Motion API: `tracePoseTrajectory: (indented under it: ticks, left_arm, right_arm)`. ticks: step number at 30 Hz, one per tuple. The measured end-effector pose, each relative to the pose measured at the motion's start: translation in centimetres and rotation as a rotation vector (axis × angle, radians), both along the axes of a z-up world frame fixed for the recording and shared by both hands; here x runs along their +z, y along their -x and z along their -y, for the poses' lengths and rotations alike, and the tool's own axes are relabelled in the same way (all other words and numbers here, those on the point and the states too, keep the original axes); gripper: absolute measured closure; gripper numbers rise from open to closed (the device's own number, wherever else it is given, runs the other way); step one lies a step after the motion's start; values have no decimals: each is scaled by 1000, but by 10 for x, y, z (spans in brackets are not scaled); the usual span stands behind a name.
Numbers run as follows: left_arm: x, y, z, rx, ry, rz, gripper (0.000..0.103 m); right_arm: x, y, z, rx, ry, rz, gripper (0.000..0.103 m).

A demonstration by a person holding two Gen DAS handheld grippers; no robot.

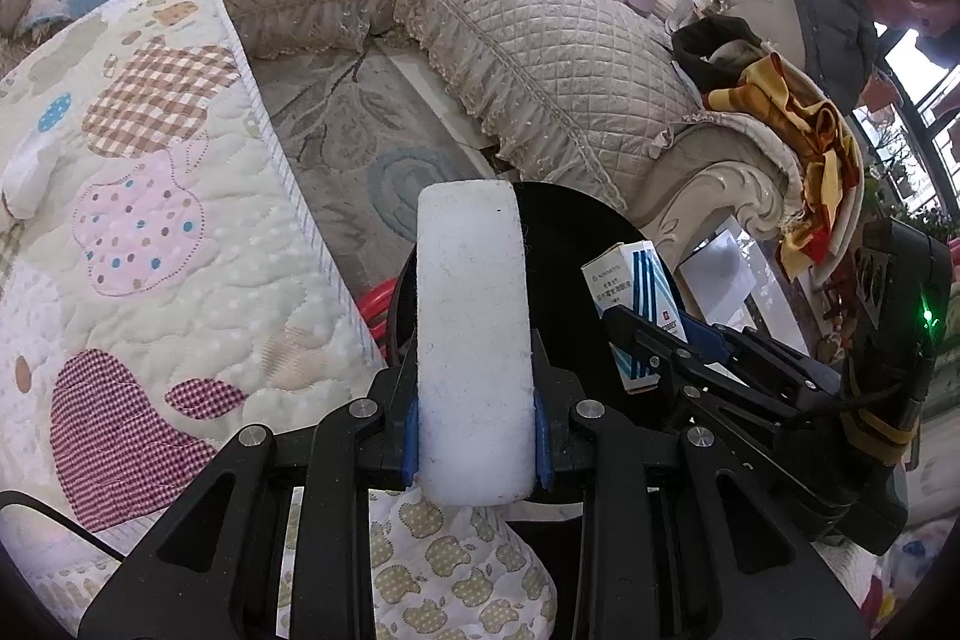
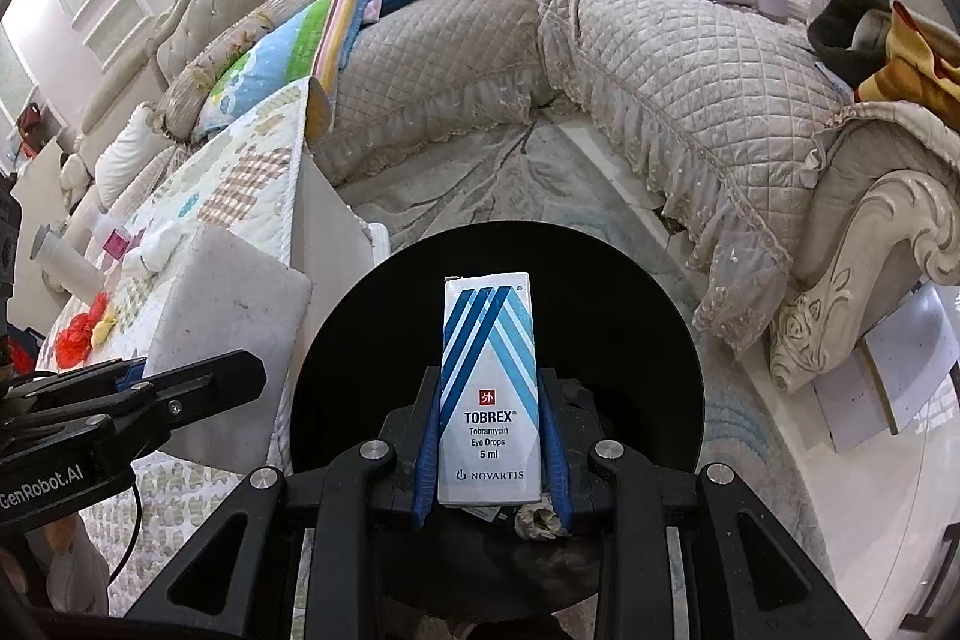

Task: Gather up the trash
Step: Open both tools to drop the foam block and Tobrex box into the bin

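Observation:
My left gripper (image 1: pixel 475 415) is shut on a white foam block (image 1: pixel 474 328) that stands up between its blue pads. It hangs over the rim of a round black bin (image 1: pixel 576 244). In the right wrist view the same foam block (image 2: pixel 228 316) shows at the left, held by the left gripper (image 2: pixel 198 382). My right gripper (image 2: pixel 491 460) is shut on a white and blue eye-drops box (image 2: pixel 487 388), held upright over the dark mouth of the black bin (image 2: pixel 360 340). The left wrist view shows that box (image 1: pixel 639 292) and the right gripper (image 1: pixel 666 352) beside the foam.
A quilted table cover (image 1: pixel 150 250) lies to the left with red scraps (image 2: pixel 81 334) and a white tube (image 2: pixel 66 259) on it. A beige quilted sofa (image 2: pixel 690 70) curves behind, strewn with bags, cloths and toys. Patterned rug (image 1: pixel 360 142) lies between.

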State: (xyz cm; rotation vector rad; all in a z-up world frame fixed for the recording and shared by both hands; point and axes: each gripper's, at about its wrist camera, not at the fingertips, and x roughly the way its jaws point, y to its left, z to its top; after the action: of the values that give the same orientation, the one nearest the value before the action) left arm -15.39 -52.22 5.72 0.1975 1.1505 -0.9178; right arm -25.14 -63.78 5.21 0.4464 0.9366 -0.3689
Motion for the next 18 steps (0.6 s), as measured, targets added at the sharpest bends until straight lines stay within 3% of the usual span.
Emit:
tracePoseTrajectory:
  ticks: [9, 13, 18]
  left_arm:
    - [-2, -2, 5, -20, 41, -30, 75]
    - [0, -2, 3, -26, 57, -42, 62]
    - [4, -4, -13, -17, 58, -36, 61]
  right_arm:
    - [-5, -1, 6, -26, -16, -6, 75]
    - [-6, -2, 6, -39, -24, -13, 58]
    - [-4, -3, 3, -33, -25, -14, 58]
